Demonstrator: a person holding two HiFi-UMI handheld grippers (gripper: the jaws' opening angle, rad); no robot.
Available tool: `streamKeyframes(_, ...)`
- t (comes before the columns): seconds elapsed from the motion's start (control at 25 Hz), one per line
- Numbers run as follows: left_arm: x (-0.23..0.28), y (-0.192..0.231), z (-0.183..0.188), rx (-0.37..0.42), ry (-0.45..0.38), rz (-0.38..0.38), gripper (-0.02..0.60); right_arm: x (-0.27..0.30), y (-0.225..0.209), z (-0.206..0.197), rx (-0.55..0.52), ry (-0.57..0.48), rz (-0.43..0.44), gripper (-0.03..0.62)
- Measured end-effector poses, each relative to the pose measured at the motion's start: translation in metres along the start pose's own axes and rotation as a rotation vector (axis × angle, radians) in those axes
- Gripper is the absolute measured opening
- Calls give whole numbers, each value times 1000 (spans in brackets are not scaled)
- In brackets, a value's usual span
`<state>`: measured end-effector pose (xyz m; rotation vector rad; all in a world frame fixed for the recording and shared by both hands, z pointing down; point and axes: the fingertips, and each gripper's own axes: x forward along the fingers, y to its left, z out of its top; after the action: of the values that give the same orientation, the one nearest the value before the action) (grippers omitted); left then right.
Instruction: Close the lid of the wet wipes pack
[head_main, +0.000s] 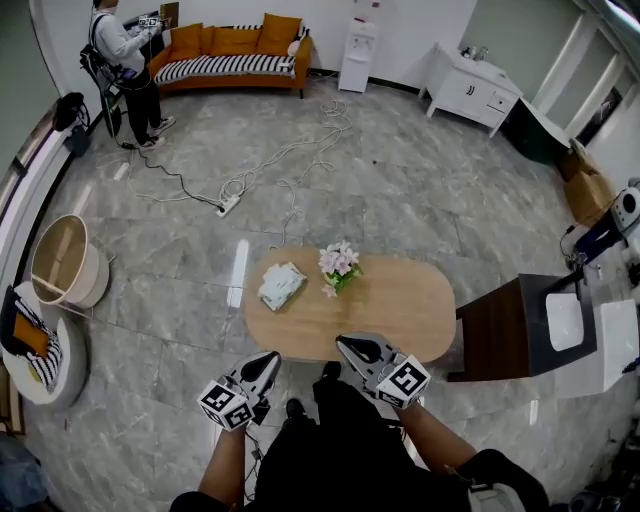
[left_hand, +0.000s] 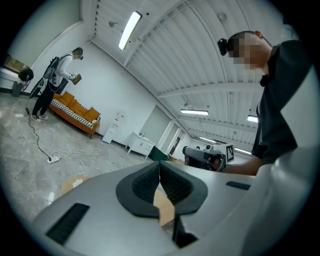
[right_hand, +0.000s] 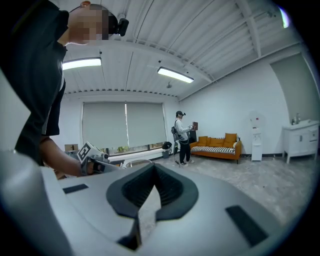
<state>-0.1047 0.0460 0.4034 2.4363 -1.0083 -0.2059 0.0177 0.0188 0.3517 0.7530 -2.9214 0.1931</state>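
Observation:
The wet wipes pack (head_main: 281, 284) lies on the left part of the oval wooden table (head_main: 400, 305), white and a little crumpled; I cannot make out how its lid stands from here. A small bunch of pink flowers (head_main: 339, 266) is just right of it. My left gripper (head_main: 268, 364) and right gripper (head_main: 347, 346) hover at the table's near edge, short of the pack, both shut and empty. In the left gripper view the jaws of the left gripper (left_hand: 159, 167) meet; in the right gripper view those of the right gripper (right_hand: 154, 169) meet too. Neither gripper view shows the pack.
A dark brown cabinet (head_main: 510, 325) stands right of the table. White cables and a power strip (head_main: 230, 203) trail over the grey floor beyond it. A second person (head_main: 125, 60) stands by the orange sofa (head_main: 235, 55). At the left there is a round wooden tub (head_main: 65, 262).

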Motion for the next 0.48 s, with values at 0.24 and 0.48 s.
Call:
streamKeyframes(0.24,60,50,19,-61,-13,50,15,38,-82,-25,50,31,19,11)
streamKeyframes(0.48,113,97,23,-52,66,110,15,82,-163,-19,21,18,76,11)
